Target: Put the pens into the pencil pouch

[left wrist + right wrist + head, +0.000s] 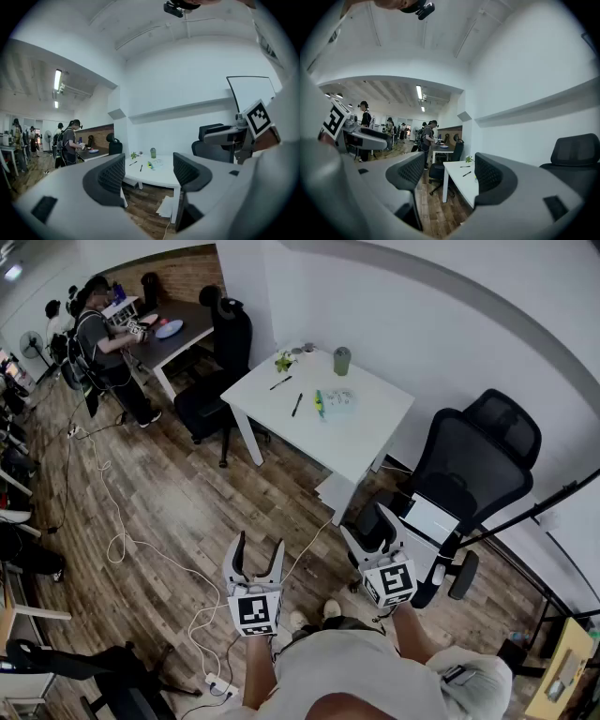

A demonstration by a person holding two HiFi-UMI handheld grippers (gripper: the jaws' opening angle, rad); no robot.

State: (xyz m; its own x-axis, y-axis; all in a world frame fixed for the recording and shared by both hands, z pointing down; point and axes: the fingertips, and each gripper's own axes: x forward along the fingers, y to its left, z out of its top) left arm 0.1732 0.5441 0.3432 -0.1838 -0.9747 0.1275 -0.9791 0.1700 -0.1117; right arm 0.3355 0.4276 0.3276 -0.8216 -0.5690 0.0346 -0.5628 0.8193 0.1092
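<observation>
While short of the smooth white table [367,439], left tongs [147,169] and right tongs [445,171] agape, ribbed pads [112,176] bare.

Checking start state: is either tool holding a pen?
No: left tool and right tool are open, empty; the black pens lie on the white table.

Bright, even room light falls from ceiling strip lights [57,79]. Fisheye distortion bends the wall [450,315]; both gripper views blacken at the corners.

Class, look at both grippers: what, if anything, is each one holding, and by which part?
Nothing. The left gripper and the right gripper are both open and empty.
</observation>
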